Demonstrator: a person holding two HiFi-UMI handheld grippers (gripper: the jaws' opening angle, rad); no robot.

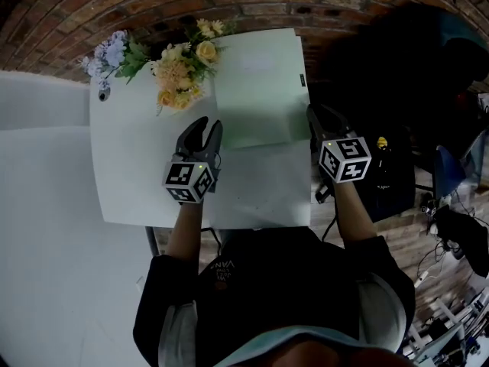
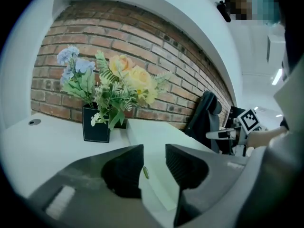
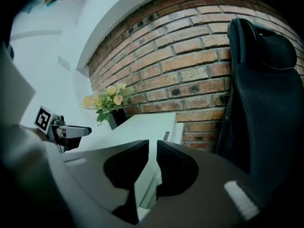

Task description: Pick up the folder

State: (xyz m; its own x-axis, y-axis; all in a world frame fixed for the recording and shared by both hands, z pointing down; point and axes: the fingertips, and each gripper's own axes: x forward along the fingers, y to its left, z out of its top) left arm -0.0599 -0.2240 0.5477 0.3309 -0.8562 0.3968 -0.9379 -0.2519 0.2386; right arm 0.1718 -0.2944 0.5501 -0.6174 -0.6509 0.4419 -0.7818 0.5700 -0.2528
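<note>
Folder lies flat on the right part of the table, with left gripper and right gripper at its near side edges, jaws slightly apart, clamping nothing; flowers stand beyond.

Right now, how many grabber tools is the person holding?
2. The left gripper is by the folder's left edge; the right gripper is by its right edge. None seem hidden.

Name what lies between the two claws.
The pale green folder on the white table lies between the left claw and right claw; the head view shows it.
</note>
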